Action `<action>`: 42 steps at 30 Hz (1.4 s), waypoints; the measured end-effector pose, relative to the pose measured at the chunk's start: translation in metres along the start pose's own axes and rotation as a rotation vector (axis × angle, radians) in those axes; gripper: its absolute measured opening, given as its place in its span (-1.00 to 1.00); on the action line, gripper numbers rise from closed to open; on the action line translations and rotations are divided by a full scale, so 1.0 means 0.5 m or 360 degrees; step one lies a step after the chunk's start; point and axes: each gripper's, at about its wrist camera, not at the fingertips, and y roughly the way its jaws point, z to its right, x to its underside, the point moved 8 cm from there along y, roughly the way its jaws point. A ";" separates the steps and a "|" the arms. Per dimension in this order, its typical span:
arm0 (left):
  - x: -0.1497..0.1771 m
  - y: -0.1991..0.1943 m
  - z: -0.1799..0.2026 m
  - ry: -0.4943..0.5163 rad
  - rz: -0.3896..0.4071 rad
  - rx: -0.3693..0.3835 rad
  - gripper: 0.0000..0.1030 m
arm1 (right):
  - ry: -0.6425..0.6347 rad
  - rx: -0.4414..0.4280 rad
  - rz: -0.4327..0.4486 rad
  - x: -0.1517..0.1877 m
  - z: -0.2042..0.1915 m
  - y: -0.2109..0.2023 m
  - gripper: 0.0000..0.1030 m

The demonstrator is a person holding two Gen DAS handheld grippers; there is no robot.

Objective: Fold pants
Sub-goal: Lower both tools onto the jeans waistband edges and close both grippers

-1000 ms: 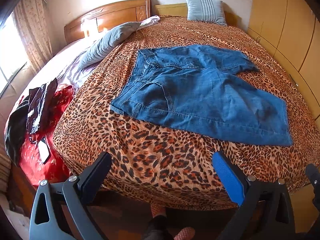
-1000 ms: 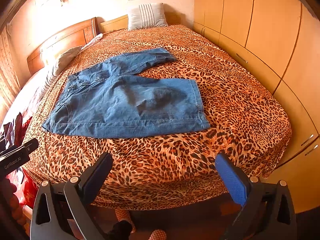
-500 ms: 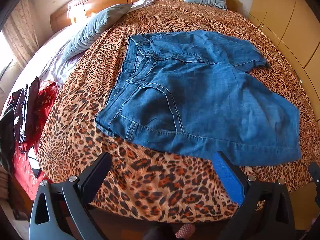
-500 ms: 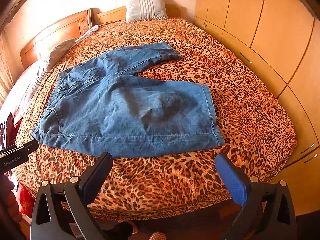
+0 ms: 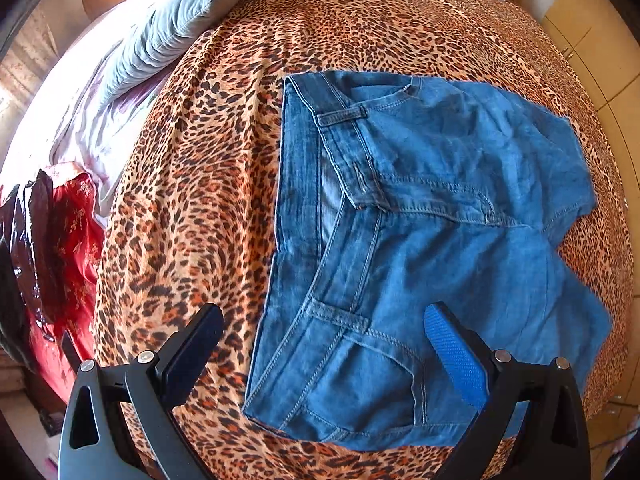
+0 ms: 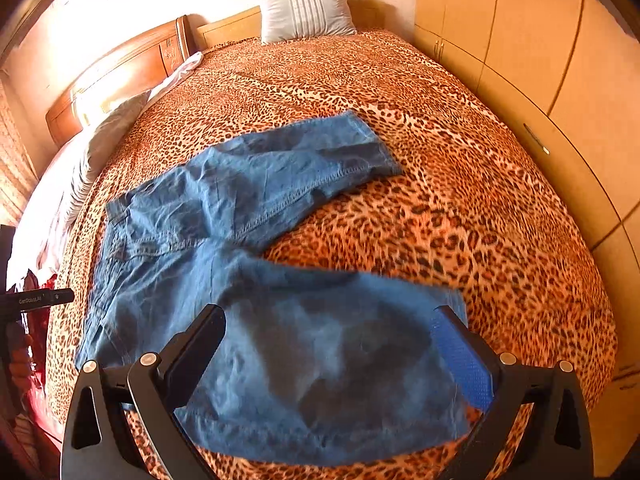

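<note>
Left wrist view
Pants: we see the blue denim pants (image 5: 420, 248) lying flat on the leopard-print bedspread (image 5: 192, 208), waistband end toward the left of the picture, legs running off to the right.
Left gripper: our left gripper (image 5: 320, 344) hangs over the near waistband corner of the pants with its jaws spread wide and nothing between them; the black finger (image 5: 192, 344) sits over bare bedspread just left of the pants, the blue-padded finger (image 5: 452, 356) over the denim near the pocket.
Contact: we cannot tell whether either finger touches the cloth.
Beyond the pants: a grey-blue pillow (image 5: 172, 28) lies at the far left of the bedspread, well apart from the pants; red and dark clothing (image 5: 60, 248) is heaped off the left side of the bed.

Right wrist view
Pants: the same pants (image 6: 248, 264) spread across the bedspread (image 6: 460, 208), the far leg angled up to the right, the near leg wide and blurred at the bed's front edge.
Right gripper: our right gripper (image 6: 328, 352) is above the near leg's hem end, jaws spread apart and empty; both fingers frame the denim.
Beyond the pants: a striped pillow (image 6: 308, 10) stands against the wooden headboard (image 6: 132, 68), far from the pants; wardrobe doors (image 6: 552, 64) run along the right of the bed.
Left edge: part of the other handheld tool (image 6: 36, 300) shows just left of the pants' waistband.
</note>
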 end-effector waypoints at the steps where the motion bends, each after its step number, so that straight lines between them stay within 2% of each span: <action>1: -0.020 0.008 -0.001 -0.0003 -0.0043 0.0004 0.97 | -0.0025 -0.0020 -0.0008 -0.034 0.008 0.019 0.99; 6: -0.122 0.031 0.018 0.0146 -0.0126 -0.0112 0.97 | -0.0237 -0.0143 -0.0108 -0.191 0.030 0.134 0.98; 11: -0.227 0.050 0.066 0.0413 -0.0144 -0.0240 0.97 | -0.0628 -0.0228 -0.0237 -0.279 -0.013 0.228 0.97; 14: -0.269 0.073 0.106 0.0660 -0.0148 -0.0301 0.98 | -0.0930 -0.0180 -0.0287 -0.308 -0.045 0.281 0.96; 16: -0.289 0.101 0.121 0.0814 -0.0183 -0.0365 0.98 | -0.1059 -0.0126 -0.0309 -0.331 -0.054 0.322 0.96; 19: -0.318 0.153 0.134 0.0970 -0.0246 -0.0400 0.98 | -0.1100 -0.0120 -0.0355 -0.372 -0.054 0.384 0.96; 22: -0.351 0.200 0.144 0.1068 -0.0281 -0.0373 0.98 | -0.1138 -0.0150 -0.0416 -0.404 -0.067 0.452 0.96; 29: -0.398 0.288 0.149 0.1157 -0.0318 -0.0191 0.98 | -0.1376 -0.0145 -0.0535 -0.424 -0.130 0.591 0.96; 33: -0.401 0.333 0.144 0.1232 -0.0363 -0.0179 0.98 | -0.1344 -0.0231 -0.0601 -0.442 -0.147 0.637 0.96; 39: -0.421 0.398 0.146 0.1250 -0.0417 -0.0194 0.98 | -0.1355 -0.0220 -0.0722 -0.434 -0.151 0.715 0.96; 42: -0.424 0.424 0.148 0.1258 -0.0469 -0.0170 0.98 | -0.1302 -0.0280 -0.0759 -0.437 -0.151 0.736 0.99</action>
